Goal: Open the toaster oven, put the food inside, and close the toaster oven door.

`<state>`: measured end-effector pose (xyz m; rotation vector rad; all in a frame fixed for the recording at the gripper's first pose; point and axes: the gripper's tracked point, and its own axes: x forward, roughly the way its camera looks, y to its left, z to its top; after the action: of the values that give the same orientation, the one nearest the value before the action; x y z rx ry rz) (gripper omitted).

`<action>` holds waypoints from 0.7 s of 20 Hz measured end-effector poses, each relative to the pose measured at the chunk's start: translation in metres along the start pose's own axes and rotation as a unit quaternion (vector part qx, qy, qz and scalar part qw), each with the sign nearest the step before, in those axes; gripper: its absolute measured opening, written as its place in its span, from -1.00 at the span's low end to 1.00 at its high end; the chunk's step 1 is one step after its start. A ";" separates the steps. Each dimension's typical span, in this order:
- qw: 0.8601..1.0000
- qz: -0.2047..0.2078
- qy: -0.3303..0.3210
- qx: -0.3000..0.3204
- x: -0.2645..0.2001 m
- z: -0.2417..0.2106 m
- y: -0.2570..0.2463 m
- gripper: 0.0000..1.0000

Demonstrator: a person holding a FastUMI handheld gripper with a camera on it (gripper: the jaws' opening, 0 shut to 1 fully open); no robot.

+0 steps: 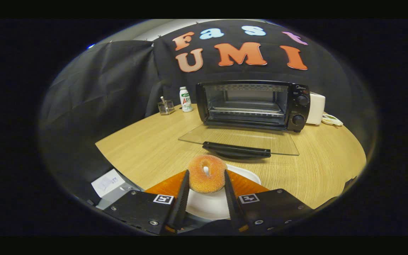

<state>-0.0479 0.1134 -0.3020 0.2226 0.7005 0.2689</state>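
I've got the doughnut (207,173) pinched between the two fingers of the gripper (206,176), one finger (183,191) pressing each side of it, standing on edge with its hole facing me. It hangs just above the white plate (211,207), which sits on an orange mat (170,184) on the wooden table (147,145).

Straight ahead the toaster oven (253,105) is open: its glass door (239,139) lies folded down flat towards me, black handle (237,149) at the near edge, and the rack (246,110) inside looks bare.

My call is that I'm on the carry. To do it well I should lift enough to clear that handle, travel level over the glass, and keep the squeeze gentle, since the doughnut looks soft. I'd set it down mid-rack and only then let go.

The count: one doughnut, one plate, one oven with two knobs (301,100), one white bottle (185,99), one small wire holder (165,106), one white appliance (315,108) beside the oven.
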 end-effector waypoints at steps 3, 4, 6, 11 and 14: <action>0.997 0.010 -0.042 0.069 0.009 0.041 0.000 0.04; 0.994 0.013 -0.053 0.094 0.013 0.053 -0.002 0.04; 0.987 0.027 -0.062 0.144 0.024 0.069 -0.002 0.04; 0.973 0.033 -0.089 0.210 0.056 0.110 -0.012 0.04; 0.966 0.010 -0.110 0.233 0.082 0.134 -0.031 0.04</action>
<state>0.1053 0.0956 -0.2608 0.6976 0.5324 0.0916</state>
